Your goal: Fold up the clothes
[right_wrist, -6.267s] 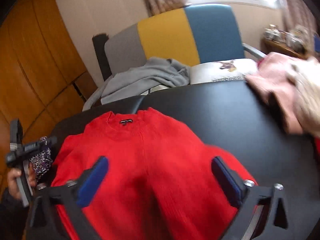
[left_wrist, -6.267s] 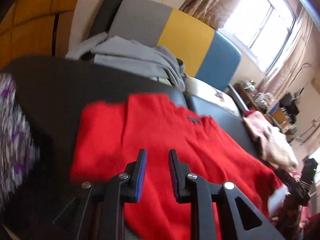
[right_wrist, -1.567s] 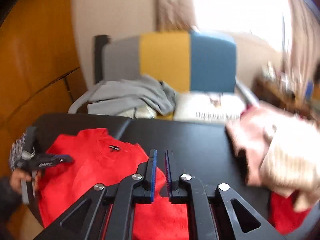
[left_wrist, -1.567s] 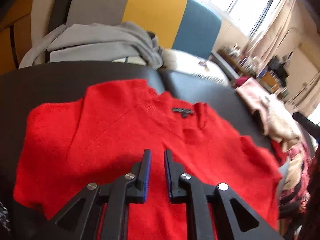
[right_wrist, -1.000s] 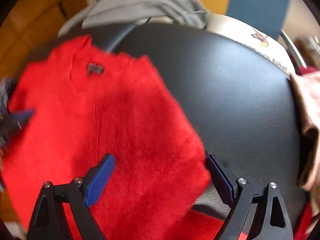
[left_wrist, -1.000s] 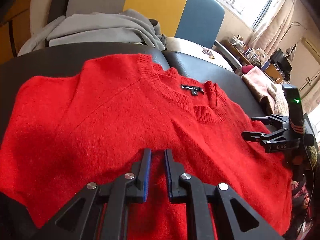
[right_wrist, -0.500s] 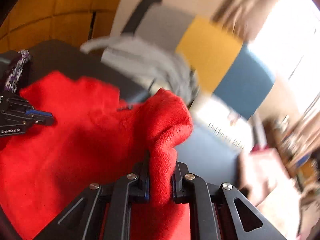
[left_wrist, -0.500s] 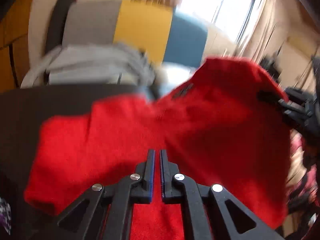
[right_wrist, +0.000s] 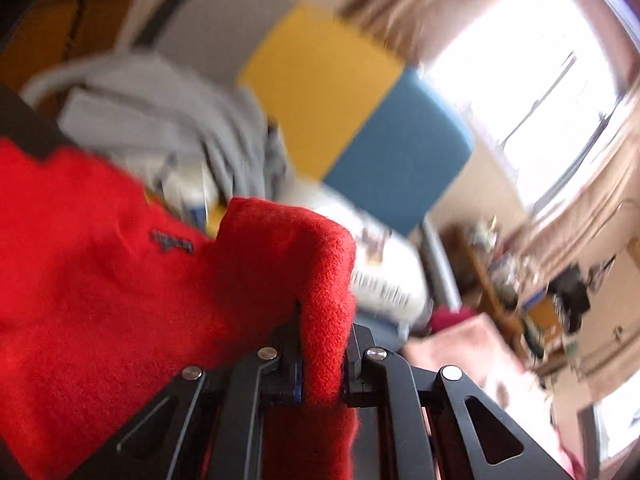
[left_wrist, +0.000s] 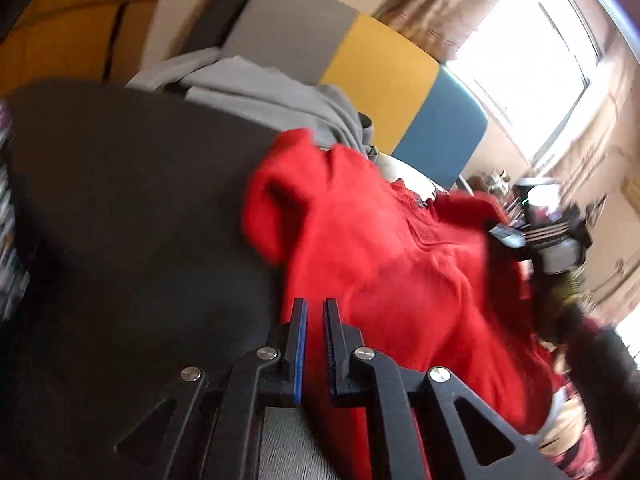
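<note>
Currently mid-fold, by my read: the red sweater (left_wrist: pixel 384 264) is half off the black table (left_wrist: pixel 132 208), bunched and lifted toward the right side, with its near shoulder curled over on itself. Right gripper (right_wrist: pixel 320 344) is clamped on a thick fold of the knit, fabric bulging up between the jaws and draping over its frame; in the left wrist view the same gripper (left_wrist: pixel 520 240) shows at the far right edge of the sweater, raised above the table. Left gripper (left_wrist: pixel 315 312) is nearly closed, a thin slit between the blue pads, with nothing visibly pinched; it sits at the sweater's lower edge, and whether it touches the cloth I cannot tell. Likely step: carrying one side or a sleeve across the body. Next move, as I judge it, calls for keeping the clamp tight, laying the held part flat over the body so its edges line up, and having the left gripper pin or smooth the rest so the knit does not drag. Risk: soft knit sags and slides, so the fold may land crooked. Hard to make out: both views are motion-blurred, the right wrist view badly; the sweater's hem and far sleeve are cut off or hidden under its own folds; the neck label (right_wrist: pixel 172 245) is unreadable. Behind the table, a grey garment (left_wrist: pixel 272 100) lies on a grey, yellow and blue chair (left_wrist: pixel 384 80), and pink cloth (right_wrist: pixel 460 344) at the far right is smeared.
</note>
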Demonstrator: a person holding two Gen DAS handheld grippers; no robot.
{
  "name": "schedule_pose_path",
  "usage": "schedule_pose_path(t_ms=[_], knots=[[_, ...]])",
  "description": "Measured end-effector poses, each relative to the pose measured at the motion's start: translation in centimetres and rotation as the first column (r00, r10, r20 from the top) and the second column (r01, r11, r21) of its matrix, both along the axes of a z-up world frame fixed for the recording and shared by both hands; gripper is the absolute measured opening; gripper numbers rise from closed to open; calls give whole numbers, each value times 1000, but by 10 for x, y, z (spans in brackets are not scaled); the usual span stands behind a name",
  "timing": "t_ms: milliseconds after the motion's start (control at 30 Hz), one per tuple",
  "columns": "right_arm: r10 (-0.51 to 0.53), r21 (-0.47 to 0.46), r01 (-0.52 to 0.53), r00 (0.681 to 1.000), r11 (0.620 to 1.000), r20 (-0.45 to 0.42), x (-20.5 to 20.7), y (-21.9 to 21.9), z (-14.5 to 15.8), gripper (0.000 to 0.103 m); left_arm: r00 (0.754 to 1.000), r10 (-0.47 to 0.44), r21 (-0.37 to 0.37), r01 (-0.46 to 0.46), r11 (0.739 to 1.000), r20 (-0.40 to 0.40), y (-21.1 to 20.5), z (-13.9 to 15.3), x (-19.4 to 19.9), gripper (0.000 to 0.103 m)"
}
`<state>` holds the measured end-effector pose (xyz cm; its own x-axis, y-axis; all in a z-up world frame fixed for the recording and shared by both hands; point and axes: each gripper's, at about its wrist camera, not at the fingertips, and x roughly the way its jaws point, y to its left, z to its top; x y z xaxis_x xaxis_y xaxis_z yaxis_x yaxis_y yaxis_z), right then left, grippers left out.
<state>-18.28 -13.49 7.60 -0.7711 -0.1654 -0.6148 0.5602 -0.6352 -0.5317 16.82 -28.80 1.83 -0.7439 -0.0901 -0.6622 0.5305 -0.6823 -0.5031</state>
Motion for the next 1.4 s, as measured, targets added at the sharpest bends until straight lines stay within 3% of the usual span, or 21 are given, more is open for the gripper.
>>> schedule_pose_path(t_ms=[100, 167, 233, 300, 400, 433, 533, 600, 667, 767, 833, 867, 900, 933, 1000, 1067, 1133, 1200, 1333, 1367, 1400], knots=[[-53, -31, 57, 991, 998, 119, -25, 13, -25, 19, 1000, -22, 93, 23, 995, -13, 16, -11, 32, 12], [-83, -64, 97, 977, 993, 194, -38, 25, -34, 36, 998, -60, 112, 62, 992, -26, 31, -14, 44, 17], [-68, -166, 109, 969, 980, 236, -36, 48, -13, 49, 993, -110, 155, 117, 981, -53, 52, -18, 51, 23], [-39, -273, 114, 963, 955, 266, -26, 74, 12, 71, 989, -132, 209, 144, 967, -68, 69, -28, 48, 30], [63, -435, 88, 945, 896, 321, 16, 134, 52, 85, 985, -149, 290, 168, 942, -86, 92, -44, 46, 36], [113, -481, 84, 924, 873, 366, 28, 156, 58, 90, 984, -150, 311, 172, 935, -93, 98, -48, 46, 36], [276, -582, 90, 815, 808, 509, 66, 224, 60, 91, 978, -170, 316, 199, 928, -119, 111, -49, 44, 40], [302, -557, 87, 765, 826, 569, 96, 259, 46, 91, 977, -179, 298, 205, 932, -111, 116, -48, 39, 40], [304, -528, 61, 760, 847, 575, 119, 264, 30, 91, 978, -183, 274, 204, 940, -101, 117, -46, 32, 41], [306, -489, 13, 765, 872, 567, 149, 263, 6, 87, 978, -196, 225, 207, 952, -69, 121, -43, 22, 41], [308, -461, -18, 768, 887, 562, 169, 263, -10, 72, 978, -206, 182, 206, 961, -20, 124, -38, 15, 37], [309, -447, -34, 769, 894, 559, 179, 262, -18, 68, 978, -211, 158, 207, 966, 8, 125, -36, 12, 28], [309, -432, -49, 771, 900, 557, 189, 262, -26, 57, 976, -215, 134, 208, 969, 35, 125, -34, 9, 21], [318, -428, -65, 771, 901, 551, 194, 259, -31, 46, 973, -221, 113, 213, 970, 61, 124, -35, 6, 8], [309, -377, -101, 780, 921, 545, 186, 242, -41, 24, 968, -237, 116, 227, 967, 79, 119, -35, 5, 6], [339, -386, -118, 744, 915, 576, 182, 236, -37, 17, 969, -242, 121, 236, 964, 39, 108, -23, 9, 5], [412, -468, -109, 674, 877, 614, 182, 240, -14, 17, 970, -239, 119, 241, 963, -36, 94, -1, 18, 5], [494, -585, -85, 640, 806, 589, 182, 254, 21, 17, 965, -234, 102, 247, 964, -123, 75, 33, 32, 5], [629, -792, -26, 623, 610, 465, 183, 295, 94, 12, 929, -244, 51, 269, 962, -278, 49, 99, 61, 5], [645, -818, -11, 621, 575, 446, 182, 302, 105, 12, 927, -244, 33, 264, 964, -285, 45, 109, 63, 5], [637, -821, 3, 629, 571, 445, 181, 307, 108, 12, 927, -246, 14, 260, 965, -282, 43, 118, 64, 6]])
